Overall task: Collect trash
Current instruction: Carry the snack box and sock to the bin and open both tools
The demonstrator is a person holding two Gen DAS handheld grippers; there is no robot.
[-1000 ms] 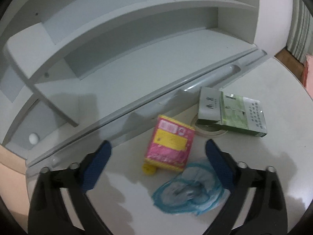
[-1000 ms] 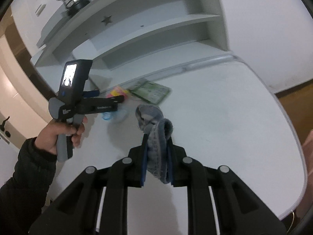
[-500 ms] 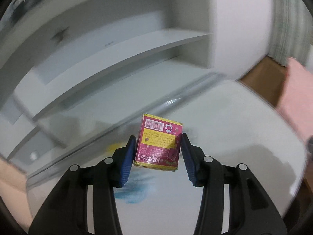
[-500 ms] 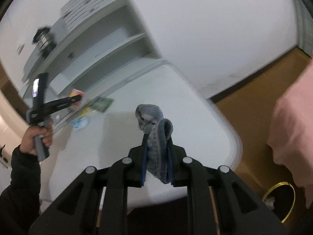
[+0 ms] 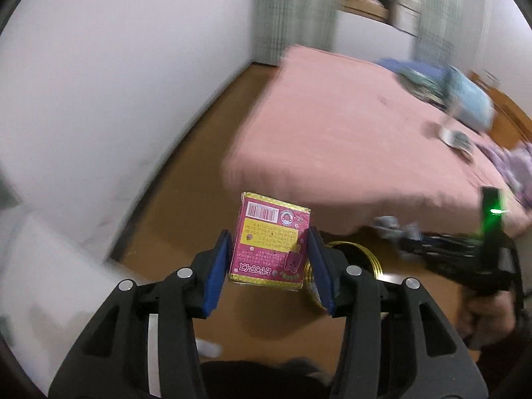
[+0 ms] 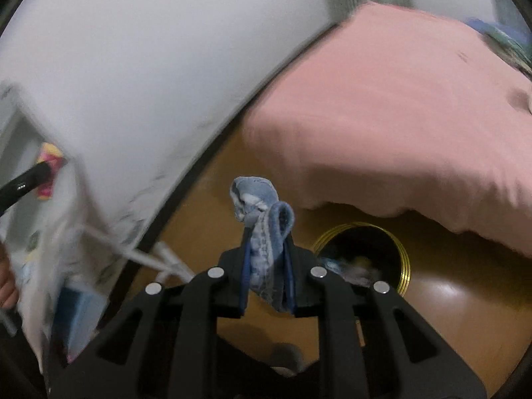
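My left gripper [image 5: 270,259] is shut on a pink and yellow carton [image 5: 271,241] and holds it in the air over the wooden floor. A round bin with a gold rim [image 5: 352,252] shows just behind the carton. My right gripper [image 6: 267,266] is shut on a crumpled blue-grey sock [image 6: 262,229] and holds it above the floor, left of the bin [image 6: 362,259], which has trash inside. The right gripper also shows in the left wrist view [image 5: 399,232], near the bin. The carton shows small in the right wrist view [image 6: 50,166].
A bed with a pink cover [image 5: 349,139] stands behind the bin, with bedding and small things on it. A white wall [image 5: 116,83] runs along the left. The white table's edge [image 6: 60,239] is at the lower left in the right wrist view.
My left gripper closed on the carton, lifted it off the table and swung right toward the bed and bin. My right gripper swung the same way with the sock, now near the bin.
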